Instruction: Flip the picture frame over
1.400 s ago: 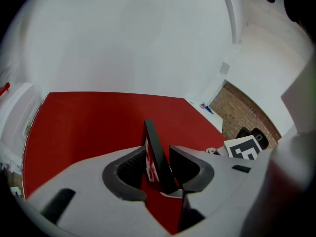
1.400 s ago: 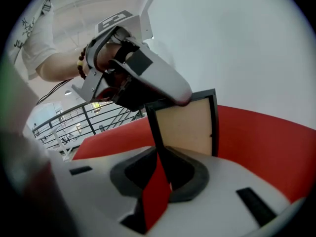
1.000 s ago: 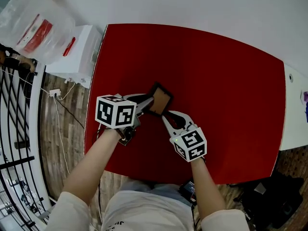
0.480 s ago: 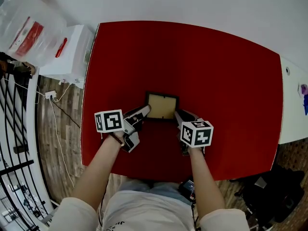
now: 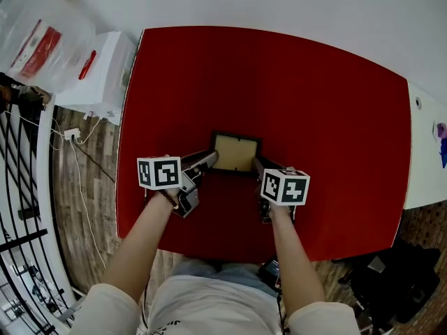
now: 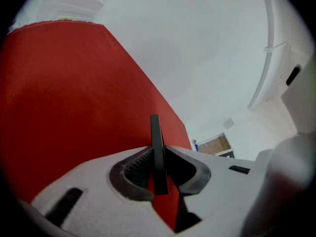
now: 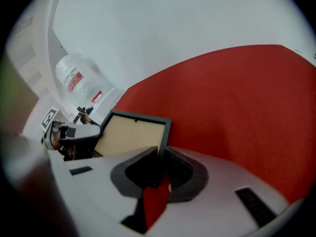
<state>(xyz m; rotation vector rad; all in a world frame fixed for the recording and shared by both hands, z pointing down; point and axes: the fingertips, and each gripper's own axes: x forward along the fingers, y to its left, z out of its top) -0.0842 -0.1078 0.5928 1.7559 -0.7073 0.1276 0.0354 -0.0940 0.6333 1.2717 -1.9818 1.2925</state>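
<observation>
While clamped from both sides, picture frame (image 5: 235, 152) lies level, tan side up, at centre of head view over red tabletop (image 5: 314, 96); left gripper (image 5: 211, 157) fingers (image 6: 133, 164) squeeze its left edge; right gripper (image 5: 257, 163) fingers (image 7: 185, 174) squeeze its right edge; tabletop contact unclear.

My left forearm (image 5: 136, 239) and right forearm (image 5: 288, 257) reach forward, roughly parallel, bare below the sleeves. Left gripper (image 5: 209, 158) angles inward, its marker cube (image 5: 159, 172) over the wrist, with the jaws pinched on the thin left edge of the picture frame (image 5: 235, 152). Right gripper (image 5: 257, 165) mirrors it, right cube (image 5: 285, 186) topside — jaws clamped on the frame's right edge.
</observation>
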